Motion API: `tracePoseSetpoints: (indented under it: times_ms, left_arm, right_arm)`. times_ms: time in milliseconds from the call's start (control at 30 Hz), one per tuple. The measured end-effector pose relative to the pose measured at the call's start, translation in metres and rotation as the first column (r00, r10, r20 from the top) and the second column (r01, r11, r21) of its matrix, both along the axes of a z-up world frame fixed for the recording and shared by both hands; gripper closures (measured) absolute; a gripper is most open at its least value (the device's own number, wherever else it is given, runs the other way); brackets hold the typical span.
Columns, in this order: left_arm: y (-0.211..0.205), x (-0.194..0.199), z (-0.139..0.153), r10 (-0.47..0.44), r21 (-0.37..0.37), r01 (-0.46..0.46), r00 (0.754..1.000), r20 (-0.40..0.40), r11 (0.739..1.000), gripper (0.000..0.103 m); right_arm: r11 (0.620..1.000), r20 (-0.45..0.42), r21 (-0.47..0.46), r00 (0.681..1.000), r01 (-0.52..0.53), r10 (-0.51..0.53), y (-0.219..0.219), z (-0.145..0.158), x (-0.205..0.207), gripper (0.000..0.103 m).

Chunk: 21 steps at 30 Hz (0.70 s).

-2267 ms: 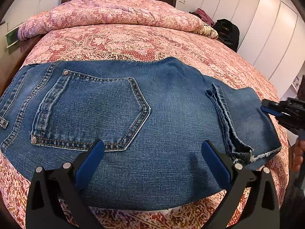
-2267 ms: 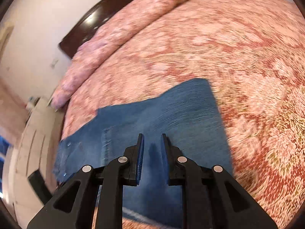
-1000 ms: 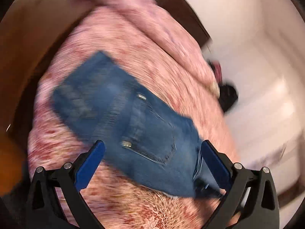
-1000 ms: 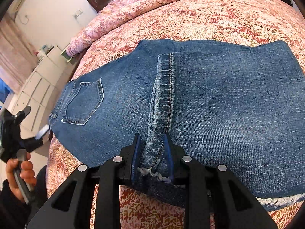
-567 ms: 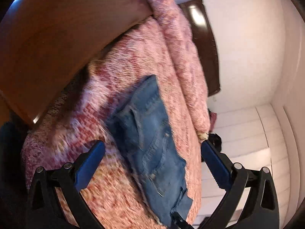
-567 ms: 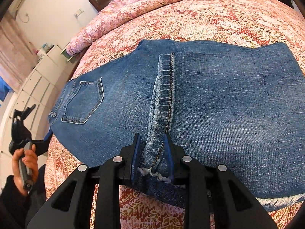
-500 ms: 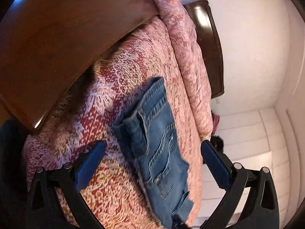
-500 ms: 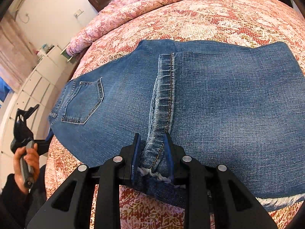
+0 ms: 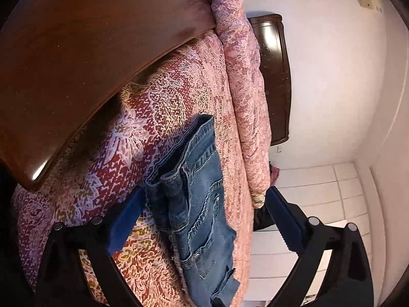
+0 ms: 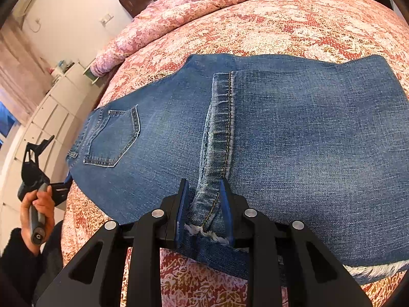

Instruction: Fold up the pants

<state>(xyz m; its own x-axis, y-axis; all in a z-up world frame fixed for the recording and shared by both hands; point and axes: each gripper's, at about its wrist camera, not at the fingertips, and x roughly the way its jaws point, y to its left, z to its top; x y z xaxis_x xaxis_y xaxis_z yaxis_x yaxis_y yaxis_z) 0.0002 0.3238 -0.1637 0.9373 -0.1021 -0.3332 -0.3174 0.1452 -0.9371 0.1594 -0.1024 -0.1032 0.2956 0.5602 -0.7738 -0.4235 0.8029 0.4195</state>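
Blue denim pants (image 10: 294, 140) lie folded flat on the bed, back pocket (image 10: 112, 138) at the left, frayed hems at the near right. My right gripper (image 10: 204, 199) is shut on the folded hem edge (image 10: 207, 204) at the pants' near side. My left gripper (image 9: 202, 220) is open and rolled sideways at the waistband end of the pants (image 9: 196, 199), its blue pads on either side of the waistband corner without closing. It also shows in the right wrist view (image 10: 48, 179), held by a hand beside the bed's left edge.
The bed has a red and pink patterned cover (image 10: 281, 25) with a rolled pink quilt (image 10: 204, 2) by the dark headboard (image 9: 278, 76). A brown wooden board (image 9: 76, 51) stands close at the left side. White drawers (image 10: 46, 112) stand beyond it.
My left gripper has left the near edge of the pants, swung round to the waistband end and closed in on it, rolled sideways. My right gripper has stayed shut on the hem.
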Motion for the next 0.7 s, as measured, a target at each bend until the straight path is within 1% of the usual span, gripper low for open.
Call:
tracePoseSetpoints:
  times_ms: [67,133,167,200,233,267,300,333,367,433,533,567,600,667,700]
  left_arm:
    - [-0.003,0.002,0.001,-0.018,-0.002,0.019,0.999,0.042,1.000,0.009]
    - [-0.006,0.005,0.004,-0.042,0.019,0.041,0.997,0.058,0.999,0.011]
    - [-0.007,0.007,0.005,-0.050,0.030,0.048,0.997,0.059,0.998,0.016]
    - [-0.008,0.008,0.003,-0.054,0.033,0.052,0.997,0.056,0.998,0.025]
    - [-0.007,0.009,0.000,-0.053,0.027,0.052,0.998,0.044,0.998,0.031]
    - [-0.006,0.010,-0.003,-0.051,0.028,0.051,0.999,0.017,0.998,0.046]
    - [-0.005,0.012,-0.007,-0.054,0.030,0.055,0.998,-0.026,0.998,0.066]
    - [-0.003,0.014,-0.012,-0.049,0.031,0.052,0.995,-0.081,0.998,0.077]
    - [-0.002,0.014,-0.014,-0.036,0.042,0.041,0.992,-0.120,0.998,0.086]
    - [-0.008,0.016,-0.005,-0.023,0.118,0.042,0.988,-0.155,0.992,0.089]
    - [-0.018,0.024,0.018,-0.018,0.272,0.076,0.977,-0.211,0.959,0.090]
    - [-0.021,0.027,0.023,-0.016,0.307,0.088,0.974,-0.228,0.948,0.090]
    - [-0.026,0.031,0.032,-0.013,0.366,0.111,0.966,-0.259,0.924,0.090]
    - [-0.036,0.039,0.045,-0.005,0.454,0.154,0.950,-0.312,0.878,0.090]
    - [-0.043,0.044,0.053,0.001,0.507,0.190,0.936,-0.352,0.841,0.090]
  right_arm:
    - [1.000,0.004,-0.004,1.000,-0.001,0.001,0.000,0.000,0.000,0.079]
    - [1.000,0.005,-0.002,1.000,0.000,0.000,0.000,0.000,0.000,0.079]
    - [1.000,0.004,-0.001,1.000,0.002,-0.002,-0.001,0.000,0.000,0.079]
    - [1.000,0.004,-0.001,1.000,0.002,-0.002,-0.001,0.000,0.000,0.079]
    - [1.000,0.004,-0.001,1.000,0.002,-0.002,0.000,0.000,0.000,0.079]
    - [1.000,0.005,-0.001,1.000,0.002,-0.002,0.000,0.001,0.000,0.079]
    - [1.000,0.006,0.000,1.000,0.002,-0.002,0.000,0.000,-0.001,0.079]
    - [1.000,0.007,0.000,1.000,0.003,-0.003,0.000,0.000,-0.001,0.079]
    - [1.000,0.007,0.001,1.000,0.004,-0.004,0.000,0.000,-0.001,0.079]
    - [1.000,0.006,0.004,1.000,0.004,-0.004,0.000,0.000,-0.001,0.079]
    - [1.000,0.007,0.005,1.000,0.005,-0.005,0.000,0.000,-0.001,0.079]
    - [1.000,0.009,0.005,1.000,0.004,-0.004,0.000,0.000,-0.002,0.079]
    - [1.000,0.010,0.006,1.000,0.004,-0.004,0.000,-0.001,-0.002,0.079]
    - [1.000,0.010,0.009,1.000,0.005,-0.005,-0.001,-0.001,-0.002,0.079]
    - [1.000,0.011,0.010,1.000,0.006,-0.006,-0.001,-0.001,-0.002,0.079]
